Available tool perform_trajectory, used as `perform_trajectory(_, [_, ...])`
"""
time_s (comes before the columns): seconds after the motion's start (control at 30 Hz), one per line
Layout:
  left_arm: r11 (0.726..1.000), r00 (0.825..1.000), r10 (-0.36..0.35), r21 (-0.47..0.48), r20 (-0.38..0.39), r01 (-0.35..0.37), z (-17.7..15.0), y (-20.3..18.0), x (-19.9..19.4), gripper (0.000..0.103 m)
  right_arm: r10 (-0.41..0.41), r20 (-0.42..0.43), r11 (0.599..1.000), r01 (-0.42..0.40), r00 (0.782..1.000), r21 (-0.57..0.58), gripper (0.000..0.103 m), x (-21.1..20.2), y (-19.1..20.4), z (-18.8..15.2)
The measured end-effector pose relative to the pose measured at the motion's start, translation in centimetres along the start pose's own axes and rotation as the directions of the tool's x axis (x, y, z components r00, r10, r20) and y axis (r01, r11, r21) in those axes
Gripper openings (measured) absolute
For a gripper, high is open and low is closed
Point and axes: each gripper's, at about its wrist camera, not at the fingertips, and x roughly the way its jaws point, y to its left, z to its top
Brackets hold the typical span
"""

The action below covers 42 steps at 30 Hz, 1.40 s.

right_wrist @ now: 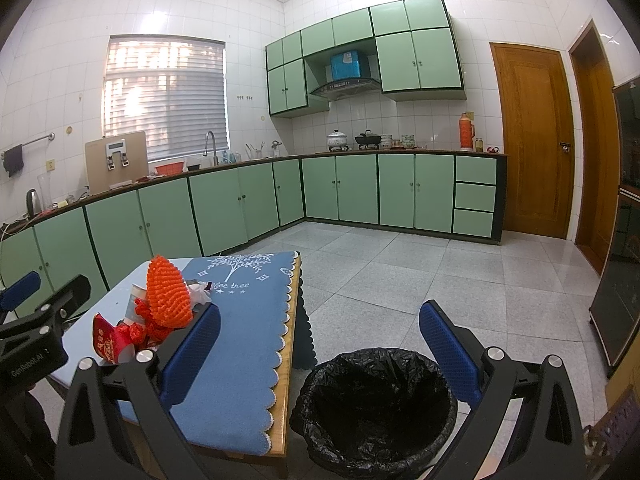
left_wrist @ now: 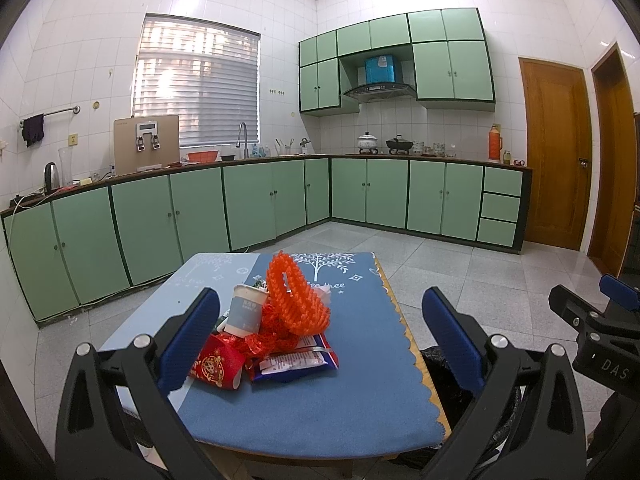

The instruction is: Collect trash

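The left gripper is hovering above the near end of a low table covered with a blue cloth, its blue-padded jaws standing wide apart and holding nothing. Between and just beyond those jaws a small heap of trash is lying on the cloth: an orange foam net is standing on top, a paper cup is leaning just left of it, a red paper box is sitting at the front left beside the left finger, a crumpled red ribbon is showing in the middle, and a blue-and-white snack wrapper is lying flat at the front. The right gripper is hanging off the table's right edge, its jaws also spread wide and empty, and it is looking down over a round bin lined with a black bag that is standing on the grey tiled floor just beside the table. In the right wrist view the heap is lying well to the left of the bin, with the foam net and red box showing beyond the gripper's left finger. Green kitchen cabinets are running along the far walls.
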Motion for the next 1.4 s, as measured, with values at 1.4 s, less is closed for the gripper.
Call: perform_trajectory(1.4, [1.0,1.0,0.004,-0.008,-0.012,-0.004,-0.13,0.61,0.44,0.098,-0.001,-0.007,1.0,0.001,1.0,-0.004,0.097,0.42,0.04,-0.12])
